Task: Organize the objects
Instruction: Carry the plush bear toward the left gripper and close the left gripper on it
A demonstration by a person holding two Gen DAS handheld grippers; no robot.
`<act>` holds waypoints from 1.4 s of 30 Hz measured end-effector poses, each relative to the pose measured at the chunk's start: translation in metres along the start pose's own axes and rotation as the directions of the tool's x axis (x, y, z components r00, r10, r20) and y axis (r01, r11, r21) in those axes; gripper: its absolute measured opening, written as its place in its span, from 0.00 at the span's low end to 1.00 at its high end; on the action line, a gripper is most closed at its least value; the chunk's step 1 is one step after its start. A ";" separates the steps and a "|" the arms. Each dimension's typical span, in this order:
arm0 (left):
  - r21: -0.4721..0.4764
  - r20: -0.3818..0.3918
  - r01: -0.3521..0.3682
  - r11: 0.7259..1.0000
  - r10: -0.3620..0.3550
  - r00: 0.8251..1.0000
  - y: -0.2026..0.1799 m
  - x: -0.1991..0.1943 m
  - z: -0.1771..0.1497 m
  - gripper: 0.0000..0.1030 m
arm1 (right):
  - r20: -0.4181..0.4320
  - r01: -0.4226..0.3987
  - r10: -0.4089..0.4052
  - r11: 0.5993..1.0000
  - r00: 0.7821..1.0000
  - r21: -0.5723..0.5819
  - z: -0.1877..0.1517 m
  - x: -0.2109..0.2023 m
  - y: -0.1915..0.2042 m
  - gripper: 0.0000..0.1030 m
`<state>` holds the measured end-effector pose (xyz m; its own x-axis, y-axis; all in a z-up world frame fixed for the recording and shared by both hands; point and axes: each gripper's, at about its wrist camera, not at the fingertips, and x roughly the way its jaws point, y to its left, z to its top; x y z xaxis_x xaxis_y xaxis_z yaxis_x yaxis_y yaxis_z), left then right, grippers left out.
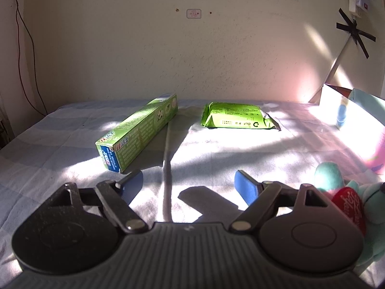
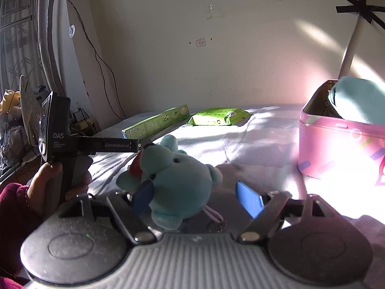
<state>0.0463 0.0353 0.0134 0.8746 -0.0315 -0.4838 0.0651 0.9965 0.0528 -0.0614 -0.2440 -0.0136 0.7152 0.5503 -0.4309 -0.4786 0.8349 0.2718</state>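
Note:
A teal plush toy [image 2: 175, 180] with a red heart lies on the bed between my right gripper's [image 2: 196, 196] open fingers, against the left pad, with a gap to the right pad. It also shows in the left wrist view [image 1: 346, 197] at the right edge. My left gripper [image 1: 190, 185] is open and empty over the sheet; it shows in the right wrist view [image 2: 96, 144] just left of the toy. A green toothpaste box [image 1: 142, 130] and a green wipes pack [image 1: 238, 119] lie farther back. A pink box [image 2: 341, 149] stands at the right and holds a teal cloth item [image 2: 358, 101].
The bed has a pale checked sheet [image 1: 48, 149] and ends at a cream wall [image 1: 168, 48]. A white pole [image 2: 351, 45] taped with black strips leans on the wall behind the pink box. Clutter and cables sit off the bed's left side [image 2: 14, 125].

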 end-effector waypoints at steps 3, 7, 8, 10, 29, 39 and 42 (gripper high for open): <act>0.000 -0.007 -0.007 1.000 0.007 1.000 0.000 0.001 0.000 0.83 | -0.005 -0.013 0.014 1.000 1.000 0.019 0.000 0.002 -0.003 0.76; -0.004 -0.016 -0.011 1.000 0.011 1.000 0.000 0.002 0.001 0.83 | -0.008 -0.023 0.024 0.999 1.000 0.033 -0.001 0.003 -0.002 0.76; -0.008 -0.018 -0.010 1.000 0.010 1.000 0.001 0.002 0.001 0.83 | -0.007 -0.024 0.025 0.999 1.000 0.035 -0.001 0.003 -0.002 0.76; -0.013 -0.022 -0.010 1.000 0.010 1.000 0.002 0.003 0.002 0.83 | -0.004 -0.026 0.026 0.999 1.000 0.042 -0.001 0.003 -0.003 0.76; -0.159 -0.033 0.059 0.985 -0.065 0.997 0.014 -0.023 -0.003 0.88 | 0.015 -0.023 0.022 0.998 1.000 0.059 -0.002 0.000 -0.005 0.82; -0.114 -0.001 0.292 0.950 -0.294 0.956 -0.027 -0.069 -0.002 0.87 | -0.047 -0.039 0.040 0.999 0.998 0.025 -0.002 0.009 -0.002 0.82; -0.115 -0.027 0.349 0.930 -0.354 0.935 -0.036 -0.062 -0.003 0.87 | -0.063 -0.042 0.043 0.999 0.997 0.017 -0.003 0.010 -0.002 0.83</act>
<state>-0.0115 0.0019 0.0385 0.7819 -0.3798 -0.4944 0.3101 0.9249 -0.2199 -0.0551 -0.2399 -0.0205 0.6605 0.5841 -0.4717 -0.4998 0.8109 0.3043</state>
